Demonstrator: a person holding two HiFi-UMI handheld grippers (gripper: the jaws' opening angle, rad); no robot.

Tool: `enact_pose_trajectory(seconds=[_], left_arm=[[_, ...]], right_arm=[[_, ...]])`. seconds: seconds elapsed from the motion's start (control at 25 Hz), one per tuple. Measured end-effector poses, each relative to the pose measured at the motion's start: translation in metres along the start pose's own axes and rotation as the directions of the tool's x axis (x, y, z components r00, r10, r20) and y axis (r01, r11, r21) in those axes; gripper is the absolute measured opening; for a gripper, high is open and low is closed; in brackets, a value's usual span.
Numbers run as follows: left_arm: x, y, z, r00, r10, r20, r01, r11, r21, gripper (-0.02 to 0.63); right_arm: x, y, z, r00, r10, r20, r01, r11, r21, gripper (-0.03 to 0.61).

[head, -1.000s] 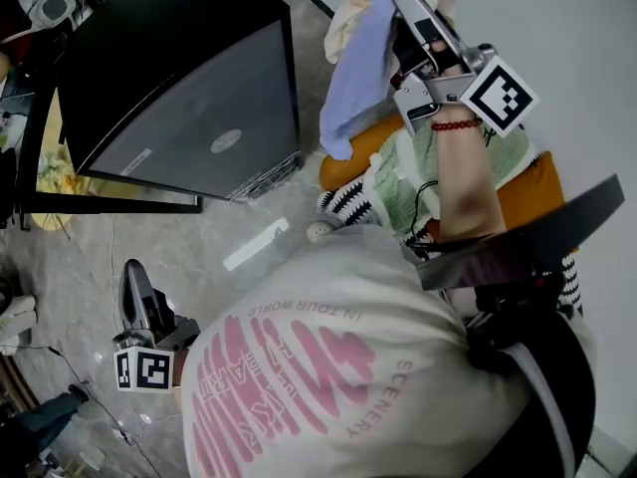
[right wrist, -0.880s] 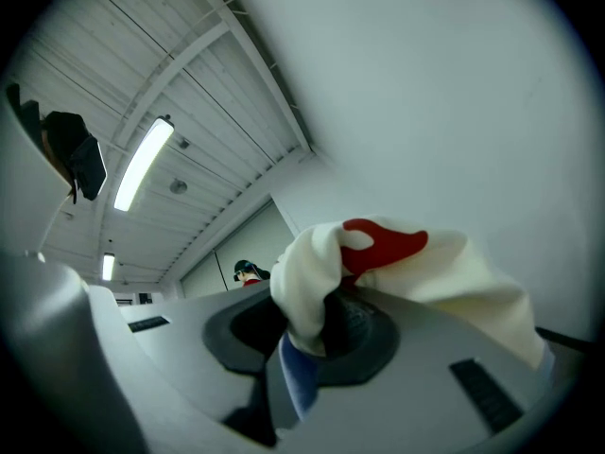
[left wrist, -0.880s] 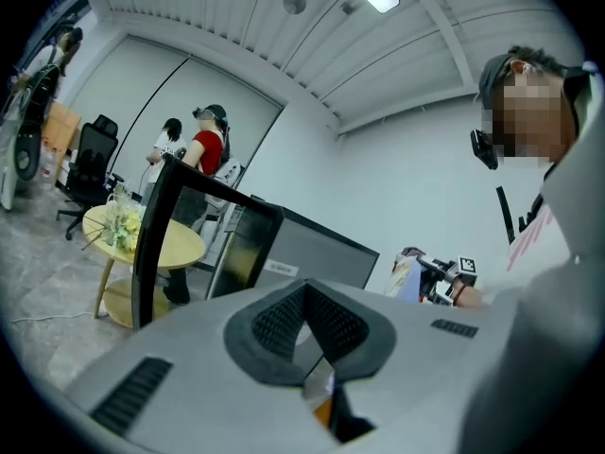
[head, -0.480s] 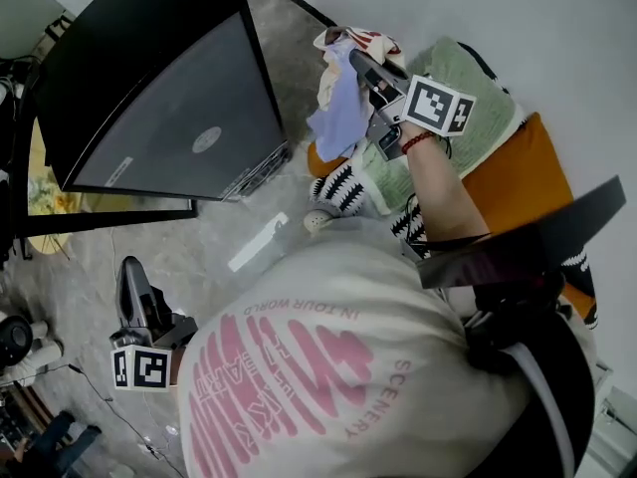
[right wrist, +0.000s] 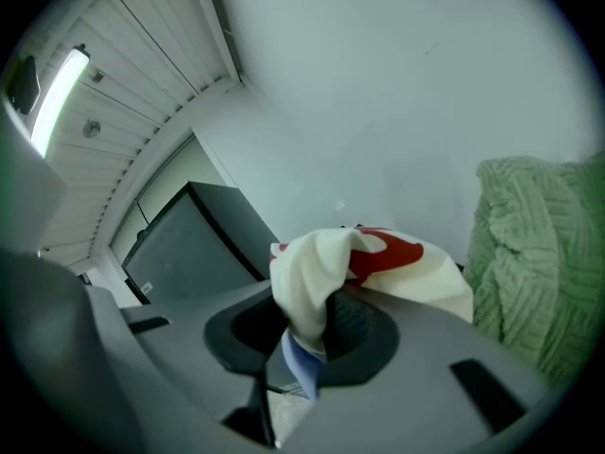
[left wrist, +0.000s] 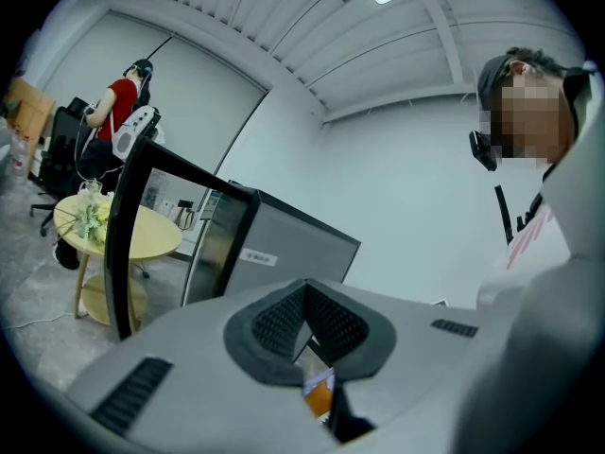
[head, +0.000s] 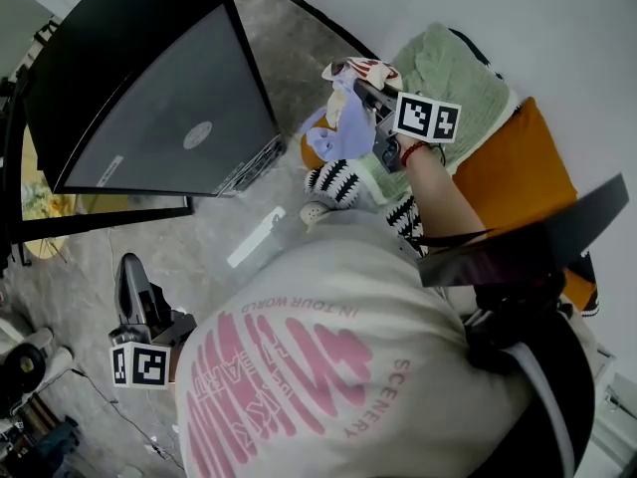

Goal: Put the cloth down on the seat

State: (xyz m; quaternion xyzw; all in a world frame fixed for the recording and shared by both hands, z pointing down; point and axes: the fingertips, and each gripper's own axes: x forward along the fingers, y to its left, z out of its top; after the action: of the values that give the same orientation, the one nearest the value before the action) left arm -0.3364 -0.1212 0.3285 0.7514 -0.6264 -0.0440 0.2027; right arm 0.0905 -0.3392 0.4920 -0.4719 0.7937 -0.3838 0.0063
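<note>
Right gripper (head: 363, 90): coming down from high above the seat a second ago to just over its end nearest the black cabinet, bringing the cloth with it; its jaws are clamping a bunched fold of the cloth.
Floor (head: 249, 232): grey stone, running under the cabinet and the seat.
Black cabinet (head: 149, 98): standing at the upper left of the head view, apart from the seat.
Seat (head: 523, 182): orange, lying at the upper right against the white wall.
Green throw (head: 453, 73): covering the seat's far end, just beside the cloth.
Cloth (head: 348, 122): cream with red print above and a lavender part below, hanging from the right gripper over the seat's front corner nearest the cabinet; whether it is touching the orange edge I cannot tell.
Striped fabric (head: 333, 182): black and white, draping off the seat's front edge just below the cloth.
Left gripper (head: 131, 267): hanging low over the floor at the lower left, well apart from the seat; its jaws are pressing together with nothing between them.
</note>
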Motion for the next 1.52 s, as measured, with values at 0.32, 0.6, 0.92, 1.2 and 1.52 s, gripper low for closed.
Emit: enact_pose_trajectory(seconds=[0.32, 0.6, 0.92, 1.2, 1.52], left_arm=[[-0.001, -0.002, 0.001, 1.0, 0.019, -0.007, -0.019, 1.0, -0.007, 0.009], [0.011, -0.001, -0.003, 0.998, 0.051, -0.033, -0.051, 0.999, -0.011, 0.009], [0.02, -0.009, 0.021, 0.994, 0.094, -0.056, -0.094, 0.996, 0.0, 0.009], [-0.02, -0.011, 0.0, 0.988, 0.148, -0.045, -0.148, 0.989, -0.006, 0.009], [-0.041, -0.021, -0.001, 0.984, 0.172, -0.051, -0.172, 0.985, 0.002, 0.009]], right_arm=[[0.0, -0.033, -0.042, 0.98, -0.119, -0.162, 0.111, 0.992, -0.059, 0.083], [0.018, -0.062, -0.078, 0.92, -0.211, -0.331, 0.16, 0.972, -0.174, 0.083], [0.032, -0.073, -0.1, 0.817, -0.295, -0.496, 0.162, 0.942, -0.293, 0.083], [0.029, -0.08, -0.15, 0.732, -0.348, -0.586, 0.126, 0.914, -0.385, 0.083], [0.016, -0.08, -0.196, 0.612, -0.406, -0.679, 0.044, 0.875, -0.483, 0.083]])
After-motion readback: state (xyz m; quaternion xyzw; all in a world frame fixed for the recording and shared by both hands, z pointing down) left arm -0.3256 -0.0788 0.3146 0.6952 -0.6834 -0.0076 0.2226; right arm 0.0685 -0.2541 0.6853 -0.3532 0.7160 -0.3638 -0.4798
